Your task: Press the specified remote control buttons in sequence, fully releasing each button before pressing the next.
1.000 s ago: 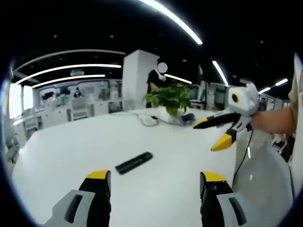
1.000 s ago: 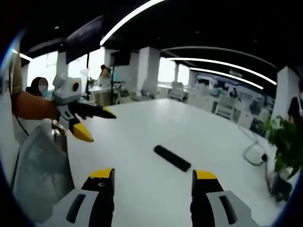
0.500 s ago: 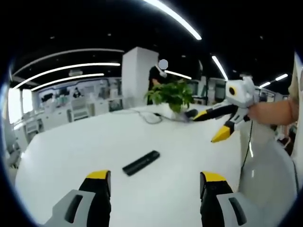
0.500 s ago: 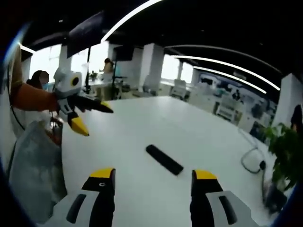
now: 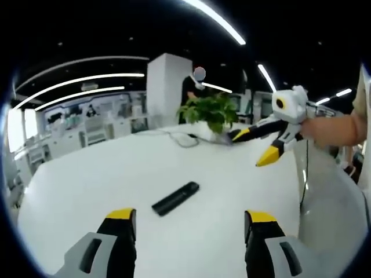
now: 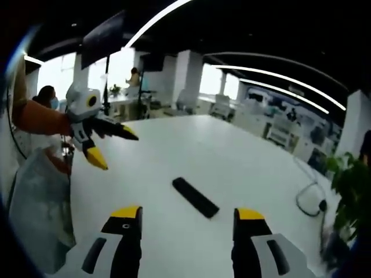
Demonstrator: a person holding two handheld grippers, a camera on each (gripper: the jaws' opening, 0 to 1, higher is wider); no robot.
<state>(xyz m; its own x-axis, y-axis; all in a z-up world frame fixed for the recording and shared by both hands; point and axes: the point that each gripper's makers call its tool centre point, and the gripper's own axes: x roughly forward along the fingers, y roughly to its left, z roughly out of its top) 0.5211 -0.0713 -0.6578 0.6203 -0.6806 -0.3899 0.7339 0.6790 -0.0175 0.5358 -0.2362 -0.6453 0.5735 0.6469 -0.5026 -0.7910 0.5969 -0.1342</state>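
Note:
A black remote control [image 5: 175, 198] lies flat on the white table [image 5: 87, 179], ahead of my left gripper [image 5: 191, 219], which is open and holds nothing. In the right gripper view the same remote control [image 6: 195, 197] lies just beyond my right gripper [image 6: 188, 217], also open and holding nothing. The right gripper [image 5: 256, 149] comes into the left gripper view from the right, held in a hand above the table, jaws apart. The left gripper [image 6: 111, 147] appears at the left of the right gripper view, jaws apart too.
A potted green plant [image 5: 210, 113] stands at the far side of the table with a cable [image 5: 179, 139] beside it. The plant [image 6: 352, 191] and cable [image 6: 307, 200] sit at the right of the right gripper view. Desks and pillars fill the office behind.
Both cameras shifted slightly; the remote now sits a little closer to each gripper's jaws. The right gripper rose a bit in the left gripper view. Nothing was grasped.

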